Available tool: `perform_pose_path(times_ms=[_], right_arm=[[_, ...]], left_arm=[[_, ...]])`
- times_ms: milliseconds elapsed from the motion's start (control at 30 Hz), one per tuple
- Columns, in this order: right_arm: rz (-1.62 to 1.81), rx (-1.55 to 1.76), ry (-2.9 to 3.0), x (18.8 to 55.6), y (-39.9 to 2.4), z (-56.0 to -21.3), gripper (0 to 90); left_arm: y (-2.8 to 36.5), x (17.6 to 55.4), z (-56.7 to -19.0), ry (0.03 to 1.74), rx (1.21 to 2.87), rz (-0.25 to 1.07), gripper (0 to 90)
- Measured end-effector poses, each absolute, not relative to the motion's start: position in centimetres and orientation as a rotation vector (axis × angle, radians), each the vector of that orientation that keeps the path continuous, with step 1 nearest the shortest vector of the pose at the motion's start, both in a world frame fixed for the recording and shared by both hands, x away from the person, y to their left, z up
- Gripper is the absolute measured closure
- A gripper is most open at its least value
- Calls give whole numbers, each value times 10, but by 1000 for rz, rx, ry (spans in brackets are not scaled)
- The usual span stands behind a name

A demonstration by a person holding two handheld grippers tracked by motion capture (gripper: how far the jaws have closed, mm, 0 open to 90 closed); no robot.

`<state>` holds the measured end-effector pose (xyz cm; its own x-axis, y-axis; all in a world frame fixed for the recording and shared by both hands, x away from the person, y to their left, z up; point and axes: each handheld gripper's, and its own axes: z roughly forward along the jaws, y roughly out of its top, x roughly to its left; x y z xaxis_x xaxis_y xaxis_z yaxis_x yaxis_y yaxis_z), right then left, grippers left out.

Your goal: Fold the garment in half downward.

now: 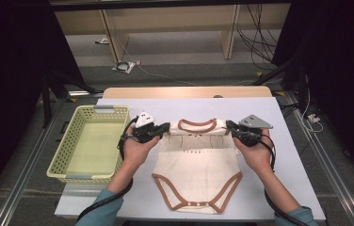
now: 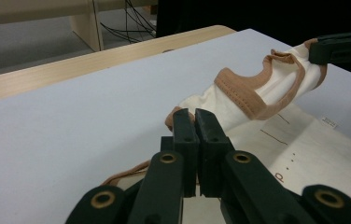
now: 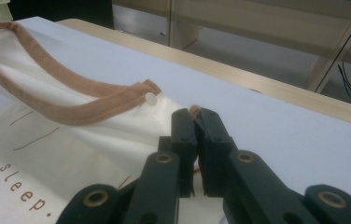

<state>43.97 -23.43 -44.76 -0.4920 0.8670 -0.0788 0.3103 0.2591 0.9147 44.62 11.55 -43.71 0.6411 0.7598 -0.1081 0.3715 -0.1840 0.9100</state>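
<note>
A pale table sheet (image 1: 278, 141) lies over a wooden table, a yellow-green basket (image 1: 67, 155) at its left; a cream baby bodysuit (image 1: 196, 174) lies flat at centre — its shoulders pinched, one by the left gripper (image 1: 165, 128), one by the right gripper (image 1: 229, 126); both jaws clamped on fabric, likely to fold it.

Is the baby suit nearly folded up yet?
Not yet. The cream baby bodysuit with brown trim lies spread flat on the white table. The left gripper and right gripper pinch its shoulders. Folding remains, and the pale green plastic basket looks empty.
</note>
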Motion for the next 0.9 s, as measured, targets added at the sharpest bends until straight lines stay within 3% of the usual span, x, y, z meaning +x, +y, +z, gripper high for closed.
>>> perform_pose_path(times_ms=[900], right_arm=[[1213, 1051, 1961, 429, -234, -448, 860]], left_arm=[[117, 435, -437, 885, 1827, 460, 877]])
